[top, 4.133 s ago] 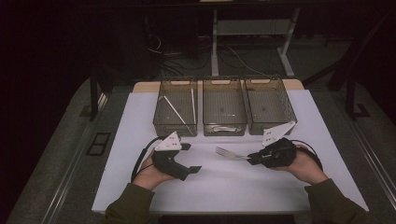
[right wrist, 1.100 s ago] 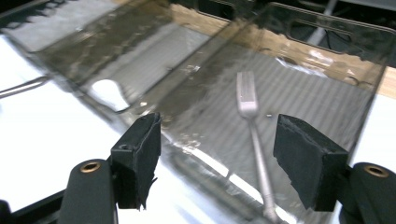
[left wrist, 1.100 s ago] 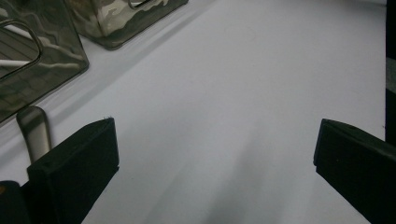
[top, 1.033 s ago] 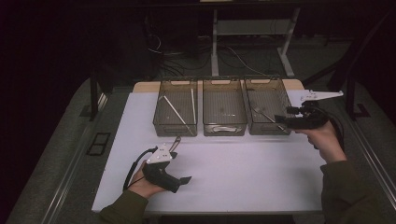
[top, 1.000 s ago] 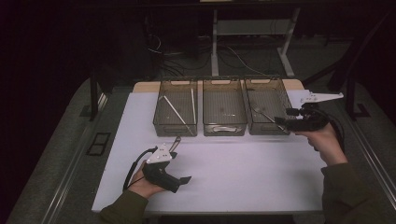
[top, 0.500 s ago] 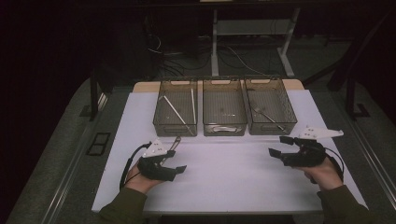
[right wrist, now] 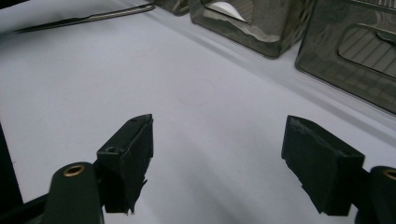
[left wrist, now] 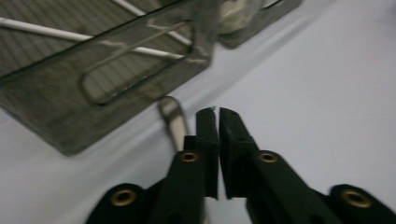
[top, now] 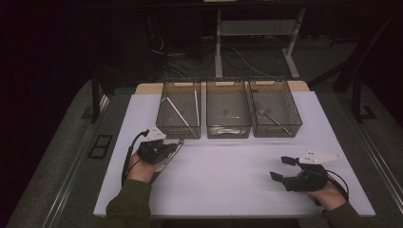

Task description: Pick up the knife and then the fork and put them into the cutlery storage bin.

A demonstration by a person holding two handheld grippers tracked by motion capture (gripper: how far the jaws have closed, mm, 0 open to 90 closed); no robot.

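Observation:
A metal utensil (top: 179, 144) lies on the white table top (top: 228, 190) in front of the left bin (top: 180, 114). My left gripper (top: 172, 148) is right at it and its jaws have just closed. In the left gripper view the jaws (left wrist: 215, 112) stand together, and the utensil (left wrist: 172, 116) runs beside and behind the left jaw; nothing shows between the pads. My right gripper (top: 280, 168) hovers low over the front right of the table. Its jaws (right wrist: 217, 135) have just been opening and stand wide apart with nothing between them.
Three smoky see-through bins stand in a row at the back. The left one holds white sticks (top: 180, 114), the middle bin (top: 227, 111) looks bare, and the right bin (top: 276, 109) holds a metal fork (top: 272, 118). Dark floor surrounds the table.
The right hand came away from the right bin, down and toward the front right of the table. The left hand moved up to the utensil and its jaws closed.

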